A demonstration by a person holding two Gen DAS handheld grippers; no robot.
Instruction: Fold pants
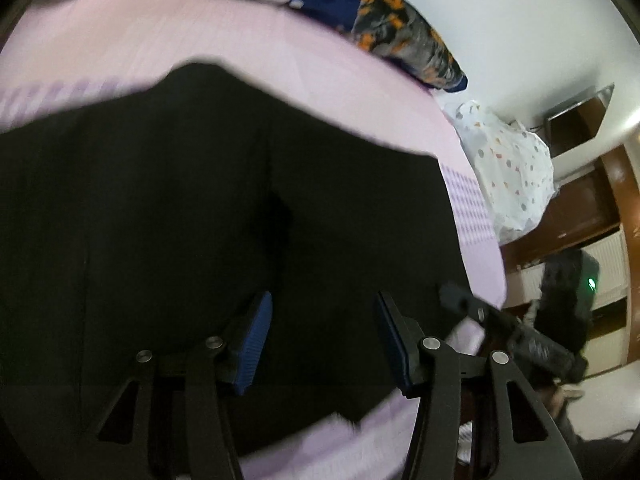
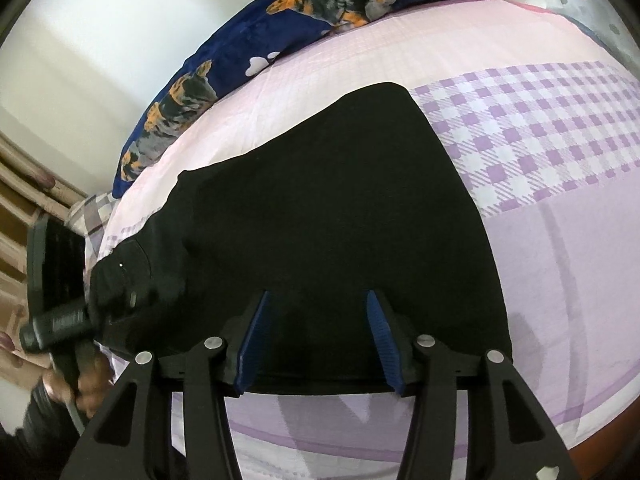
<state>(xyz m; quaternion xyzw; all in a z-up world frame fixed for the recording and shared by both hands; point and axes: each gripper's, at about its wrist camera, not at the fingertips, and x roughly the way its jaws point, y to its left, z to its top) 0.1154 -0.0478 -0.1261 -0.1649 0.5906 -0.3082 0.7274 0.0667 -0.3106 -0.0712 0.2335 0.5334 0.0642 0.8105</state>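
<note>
Black pants [image 1: 208, 208] lie flat on a pink and purple bed sheet [image 1: 248, 40]. In the right wrist view the pants [image 2: 328, 208] appear folded lengthwise, with the near edge under my fingers. My left gripper [image 1: 324, 300] is open above the pants, nothing between its blue pads. My right gripper [image 2: 318, 300] is open just above the pants' near edge. The right gripper's body [image 1: 520, 332] shows at the right of the left wrist view. The left gripper's body [image 2: 56, 300] shows at the left of the right wrist view.
A dark blue blanket with an orange and grey print [image 2: 240, 52] lies along the far side of the bed. A white spotted bundle [image 1: 512, 168] sits beside the bed. Brown wooden furniture [image 1: 624, 240] stands to the right. The sheet's checked part [image 2: 540, 132] lies right of the pants.
</note>
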